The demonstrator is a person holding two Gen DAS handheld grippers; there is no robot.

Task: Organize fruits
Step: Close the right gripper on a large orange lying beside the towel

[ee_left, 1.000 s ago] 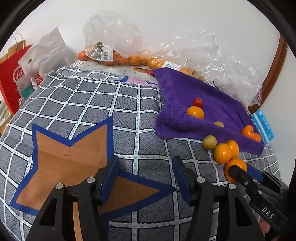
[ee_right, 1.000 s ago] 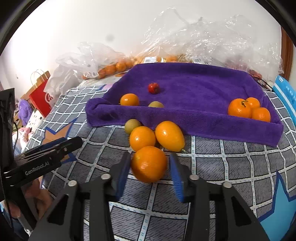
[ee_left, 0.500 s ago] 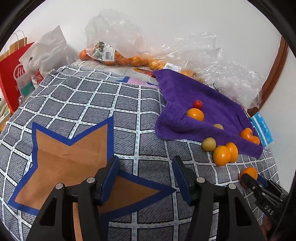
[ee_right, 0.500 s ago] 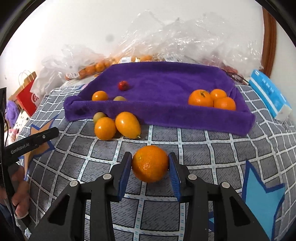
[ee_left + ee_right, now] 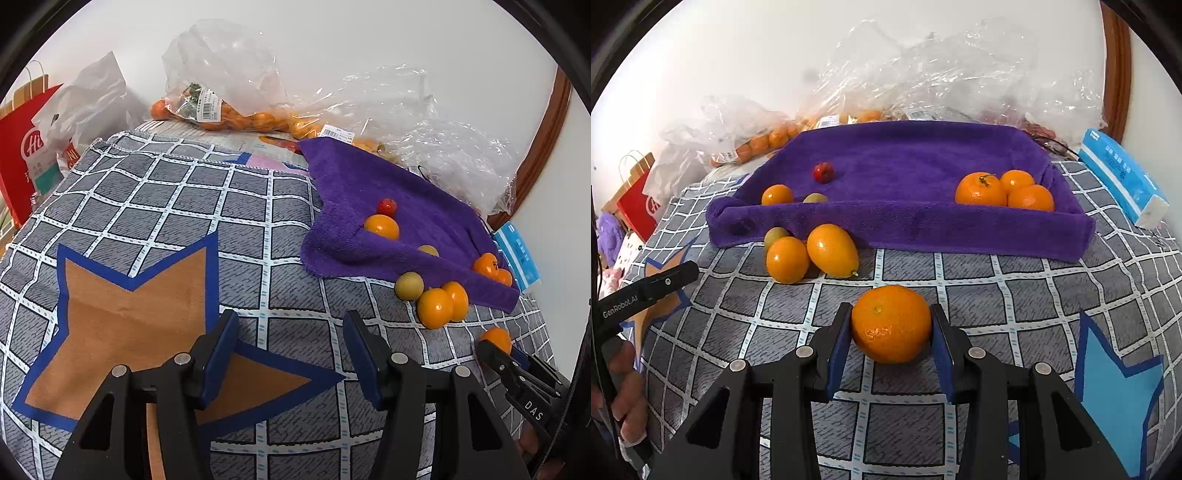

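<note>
- The mandarin [image 5: 891, 328] sits between the two blue pads of the right gripper [image 5: 890, 341], pinched on both sides, over the grey checked cloth [image 5: 997, 295] and well short of the purple towel [image 5: 905, 162]; in the left wrist view the same fruit [image 5: 496, 339] peeps out behind the right gripper's black finger
- Just beyond it, near the towel's front fold, lie a round orange fruit [image 5: 787, 259], an oval orange fruit [image 5: 833, 250] touching it, and a small greenish fruit [image 5: 776, 236] behind them
- On the towel: three mandarins [image 5: 1004, 190] bunched at the right end; a small orange fruit [image 5: 777, 194], a greenish one [image 5: 815, 198] half hidden by the fold and a small red fruit [image 5: 823, 172] at the left
- The left gripper [image 5: 290, 354] hangs over an orange star [image 5: 133, 314] printed on the cloth, its jaws spread with nothing between them
- Writing: "GenRobot.AI" on the left gripper's finger in the right wrist view; "DAS" on the right gripper's body in the left wrist view; white letters "Hi" on the red paper bag [image 5: 22, 155]; barcode labels on the clear plastic bags [image 5: 221, 85] of orange fruit against the wall, too small to read; print on the blue tissue pack [image 5: 1123, 177] also illegible
- A person's hand [image 5: 626, 391] holds the left gripper's handle at the frame's left edge
</note>
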